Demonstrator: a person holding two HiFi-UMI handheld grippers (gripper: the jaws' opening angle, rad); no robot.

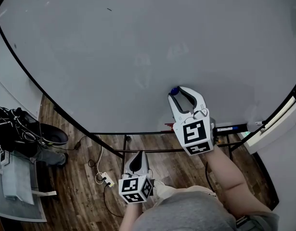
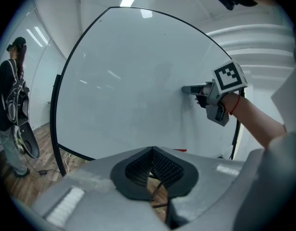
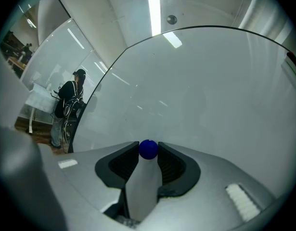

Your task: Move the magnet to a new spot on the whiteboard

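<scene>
A large whiteboard (image 1: 138, 42) fills the head view. The magnet (image 1: 173, 91) is a small blue ball, and my right gripper (image 1: 179, 91) is shut on it, its tips up against the lower middle of the board. In the right gripper view the magnet (image 3: 148, 149) sits pinched between the two dark pads, with the whiteboard (image 3: 210, 95) just beyond. My left gripper (image 1: 137, 154) hangs lower, below the board's bottom edge, its jaws shut with nothing in them. The left gripper view shows its shut tips (image 2: 150, 149) and the right gripper (image 2: 186, 89) meeting the whiteboard (image 2: 128, 81).
A marker tray (image 1: 229, 128) with markers runs under the board at the right. The stand's dark bars (image 1: 152, 150) cross the wooden floor. A power strip (image 1: 107, 180) and cable lie below. Bags (image 1: 18, 134) sit at the left; a person (image 2: 12, 97) stands there.
</scene>
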